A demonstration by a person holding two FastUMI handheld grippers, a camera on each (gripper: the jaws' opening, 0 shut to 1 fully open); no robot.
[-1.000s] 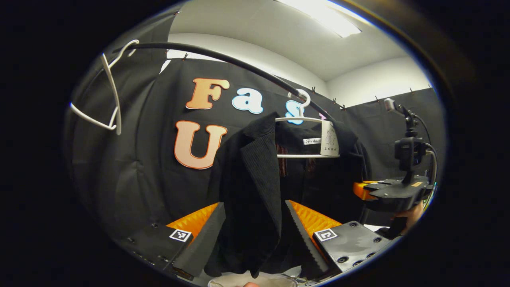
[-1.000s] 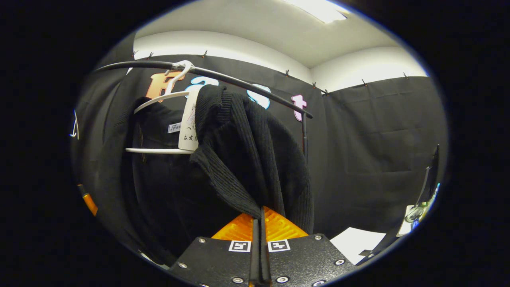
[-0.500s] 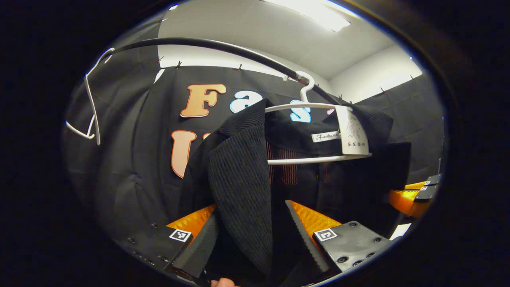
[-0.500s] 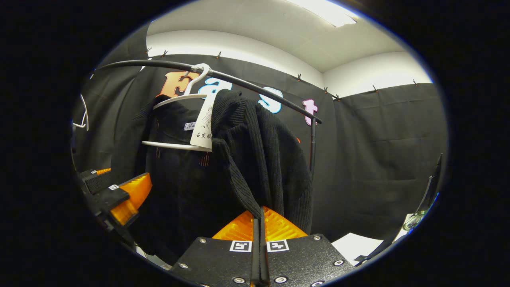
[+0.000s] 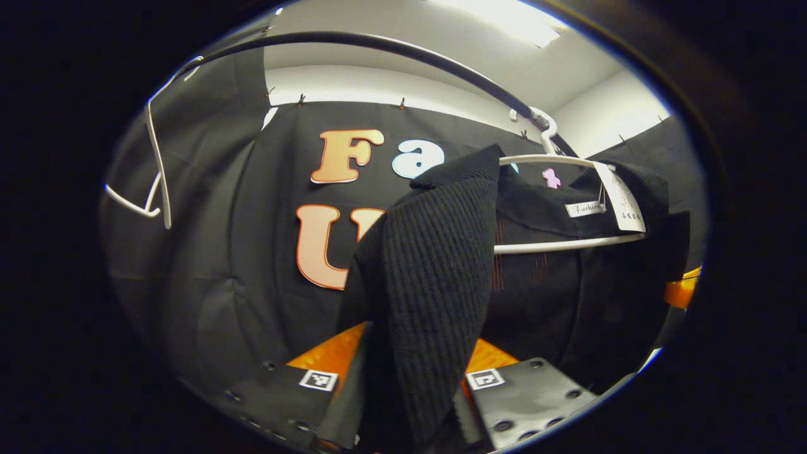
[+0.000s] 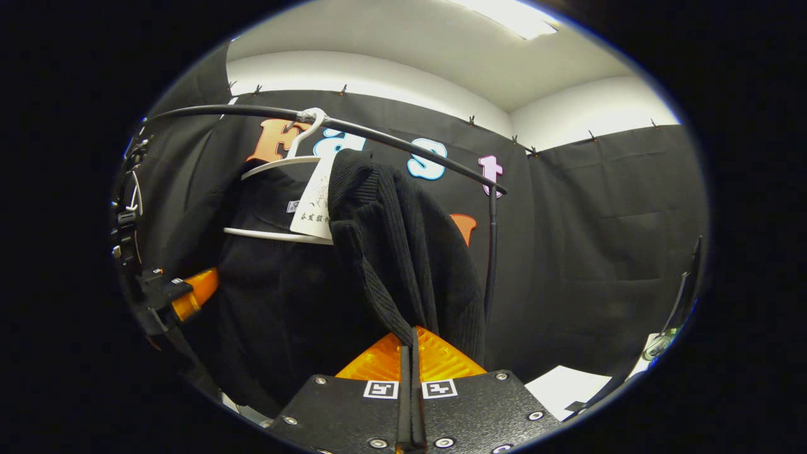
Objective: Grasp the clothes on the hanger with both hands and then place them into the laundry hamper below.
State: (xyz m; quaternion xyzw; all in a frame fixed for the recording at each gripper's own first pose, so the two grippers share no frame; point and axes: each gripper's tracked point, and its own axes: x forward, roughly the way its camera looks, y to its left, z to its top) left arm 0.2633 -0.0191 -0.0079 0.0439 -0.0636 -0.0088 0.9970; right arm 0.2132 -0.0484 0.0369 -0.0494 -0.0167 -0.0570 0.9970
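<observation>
Left tongs (image 5: 413, 378) around jacket (image 5: 435, 277) lapel, right tongs (image 6: 410, 353) pinching other lapel

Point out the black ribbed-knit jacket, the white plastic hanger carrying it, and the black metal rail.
black ribbed-knit jacket (image 5: 435, 271): left gripper view, front lapel.
white plastic hanger (image 6: 271, 236): right gripper view, lower crossbar.
black metal rail (image 6: 403, 144): right gripper view, mid-span of the bar.

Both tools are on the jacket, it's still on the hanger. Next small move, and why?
Probably lift both tools together and ease the black jacket off the white hanger. The right tool looks shut on the jacket's front edge, and the left tool has the other lapel between its fingers. The hanger is still hooked on the rail, with the collar draped over it.
</observation>
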